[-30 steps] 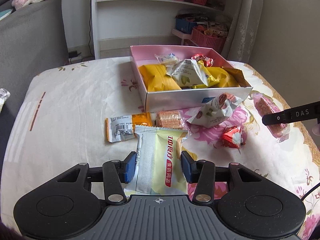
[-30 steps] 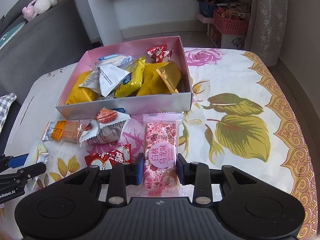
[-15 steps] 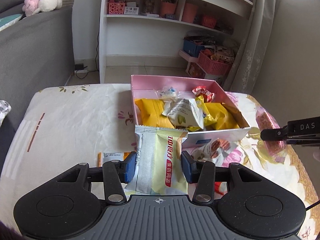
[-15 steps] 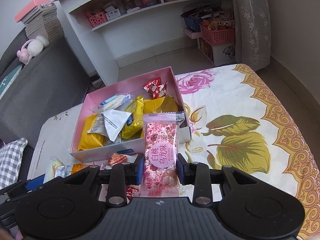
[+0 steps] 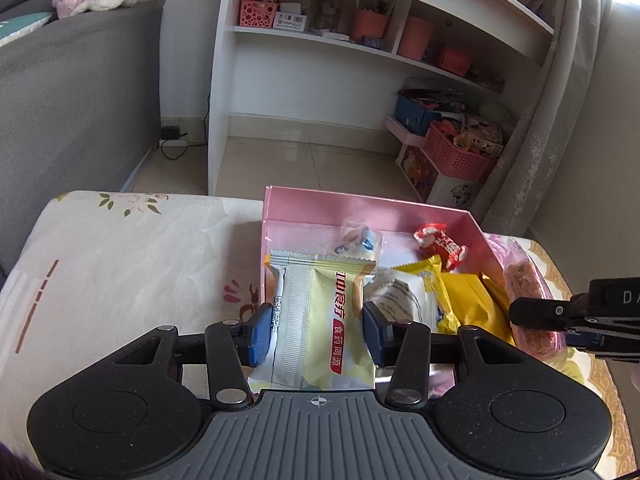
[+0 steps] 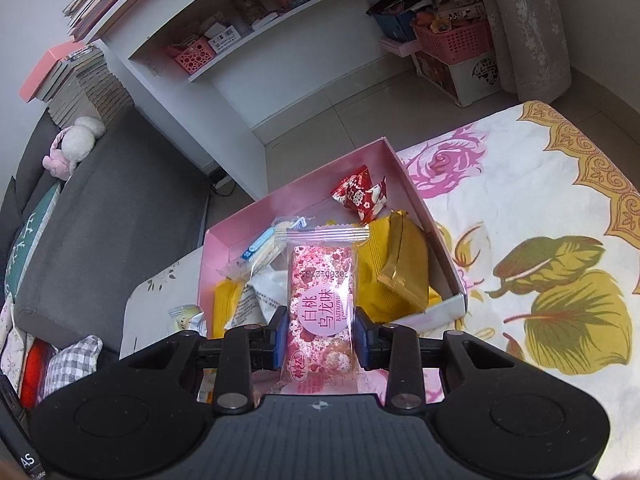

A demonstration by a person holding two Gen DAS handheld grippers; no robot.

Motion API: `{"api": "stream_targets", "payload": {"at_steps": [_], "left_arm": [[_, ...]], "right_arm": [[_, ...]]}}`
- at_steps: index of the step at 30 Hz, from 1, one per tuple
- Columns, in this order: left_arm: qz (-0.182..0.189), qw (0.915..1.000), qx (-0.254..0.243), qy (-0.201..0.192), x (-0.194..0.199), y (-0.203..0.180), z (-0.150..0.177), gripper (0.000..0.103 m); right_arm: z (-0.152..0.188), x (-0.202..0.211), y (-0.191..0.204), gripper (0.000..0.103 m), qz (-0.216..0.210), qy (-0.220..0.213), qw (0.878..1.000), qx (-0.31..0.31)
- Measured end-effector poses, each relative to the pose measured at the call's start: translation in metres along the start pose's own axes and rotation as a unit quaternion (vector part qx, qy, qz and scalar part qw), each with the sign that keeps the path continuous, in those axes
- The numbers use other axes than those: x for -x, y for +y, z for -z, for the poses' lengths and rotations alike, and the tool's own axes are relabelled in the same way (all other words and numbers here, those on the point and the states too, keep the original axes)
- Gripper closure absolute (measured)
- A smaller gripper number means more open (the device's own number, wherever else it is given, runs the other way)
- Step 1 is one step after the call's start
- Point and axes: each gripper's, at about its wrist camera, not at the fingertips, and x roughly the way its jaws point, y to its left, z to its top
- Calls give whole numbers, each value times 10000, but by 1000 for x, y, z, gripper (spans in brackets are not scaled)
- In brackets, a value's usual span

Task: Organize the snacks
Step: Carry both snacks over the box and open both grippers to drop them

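Observation:
My left gripper [image 5: 316, 330] is shut on a pale green snack packet [image 5: 320, 320] and holds it above the near left part of the pink box [image 5: 360, 210]. My right gripper [image 6: 320, 338] is shut on a pink nougat packet [image 6: 320, 304] and holds it over the pink box [image 6: 416, 204]. The box holds yellow packets [image 6: 400, 272], a red candy [image 6: 360, 196] and white packets [image 6: 260, 248]. The right gripper also shows in the left wrist view [image 5: 576, 314] at the box's right side.
The table has a floral cloth [image 6: 540, 240]. A grey sofa [image 5: 72, 92] stands to the left. A white shelf unit [image 5: 320, 72] and pink baskets [image 5: 460, 152] stand beyond the table. The snacks on the cloth below the grippers are mostly hidden.
Both grippers have risen and moved forward with their packets, from above the loose snacks on the cloth to over the pink box. The views now tilt up more.

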Motion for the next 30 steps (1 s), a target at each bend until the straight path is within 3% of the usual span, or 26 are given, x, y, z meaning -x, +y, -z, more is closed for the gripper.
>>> {"api": "stream_targets", "payload": {"at_steps": [12,24,28,30], "left_arm": [[-78,9999,47,-136,-63,12,-37,58],[234,9997,22,-119,-89,8,-46,57],[361,9992,14,-144,-86,7,-44,54],[415,9989,-17,-225,-79,6,-43,46]], "right_arm": [[-26,-48,-21,78,-329,-156,9989,-309],[-31,-65,-24,77,-511,-304,9971,-473],[-31,-65,-20,70,-510,-357,9970,-454],[-32,-62,-18,59,-491,-398,9971,-422]]}}
